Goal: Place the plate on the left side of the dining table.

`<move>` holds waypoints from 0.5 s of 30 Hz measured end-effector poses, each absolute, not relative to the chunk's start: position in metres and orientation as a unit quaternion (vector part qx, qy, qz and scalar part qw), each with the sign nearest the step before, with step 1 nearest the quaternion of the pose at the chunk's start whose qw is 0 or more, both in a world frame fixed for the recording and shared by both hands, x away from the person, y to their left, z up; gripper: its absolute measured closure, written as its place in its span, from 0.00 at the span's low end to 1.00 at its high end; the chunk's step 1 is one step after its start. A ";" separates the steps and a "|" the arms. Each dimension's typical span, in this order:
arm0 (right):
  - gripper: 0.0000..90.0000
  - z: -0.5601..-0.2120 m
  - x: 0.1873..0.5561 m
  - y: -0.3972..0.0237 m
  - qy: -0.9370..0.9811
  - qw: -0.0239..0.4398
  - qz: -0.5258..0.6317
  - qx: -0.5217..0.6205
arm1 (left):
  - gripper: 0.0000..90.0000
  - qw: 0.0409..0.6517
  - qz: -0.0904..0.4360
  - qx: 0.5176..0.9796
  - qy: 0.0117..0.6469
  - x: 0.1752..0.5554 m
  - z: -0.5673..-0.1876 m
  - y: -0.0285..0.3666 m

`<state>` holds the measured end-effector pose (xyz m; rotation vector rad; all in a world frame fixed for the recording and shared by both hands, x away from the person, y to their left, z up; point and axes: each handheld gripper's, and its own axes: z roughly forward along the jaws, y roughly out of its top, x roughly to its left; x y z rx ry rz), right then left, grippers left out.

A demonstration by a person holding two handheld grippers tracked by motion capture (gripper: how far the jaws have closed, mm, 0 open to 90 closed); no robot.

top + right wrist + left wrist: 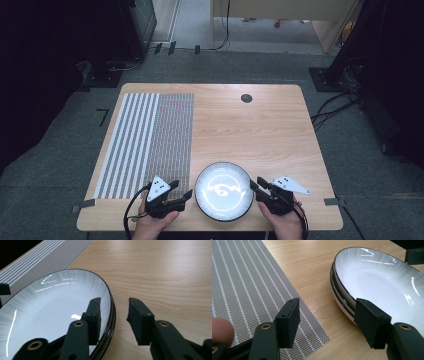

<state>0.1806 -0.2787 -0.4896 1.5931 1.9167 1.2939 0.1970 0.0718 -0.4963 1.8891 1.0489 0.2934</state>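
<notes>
Grasp step: left gripper and right gripper, jaws apart, straddle opposite rims of the plates. Next: clamp both, lift level.

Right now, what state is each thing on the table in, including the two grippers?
Stack of white dark-rimmed plates: stacked, upright, empty, resting on the table's near edge.
Grey striped woven placemat: lying flat, nothing on it.
Left gripper: open, one of its fingers over the stack's rim, the other over the placemat.
Right gripper: open, astride the stack's opposite rim, not yet pressing.
</notes>
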 end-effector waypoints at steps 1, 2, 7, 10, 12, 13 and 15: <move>0.75 -0.490 0.181 -0.279 0.673 0.166 0.454 0.559 | 0.43 0.462 0.118 0.770 0.424 0.196 -0.497 0.071; 0.77 -0.490 0.181 -0.278 0.673 0.161 0.454 0.561 | 0.45 0.463 0.116 0.771 0.421 0.196 -0.497 0.068; 0.84 -0.490 0.181 -0.278 0.669 0.148 0.459 0.565 | 0.49 0.462 0.115 0.774 0.418 0.194 -0.499 0.064; 0.88 -0.492 0.182 -0.279 0.663 0.117 0.465 0.575 | 0.51 0.461 0.112 0.774 0.419 0.195 -0.500 0.065; 0.90 -0.491 0.182 -0.279 0.661 0.114 0.463 0.579 | 0.52 0.461 0.113 0.774 0.419 0.195 -0.500 0.064; 0.92 -0.491 0.182 -0.279 0.660 0.114 0.460 0.583 | 0.52 0.460 0.114 0.775 0.418 0.195 -0.500 0.064; 0.94 -0.491 0.182 -0.279 0.659 0.116 0.458 0.585 | 0.53 0.459 0.115 0.774 0.420 0.195 -0.501 0.064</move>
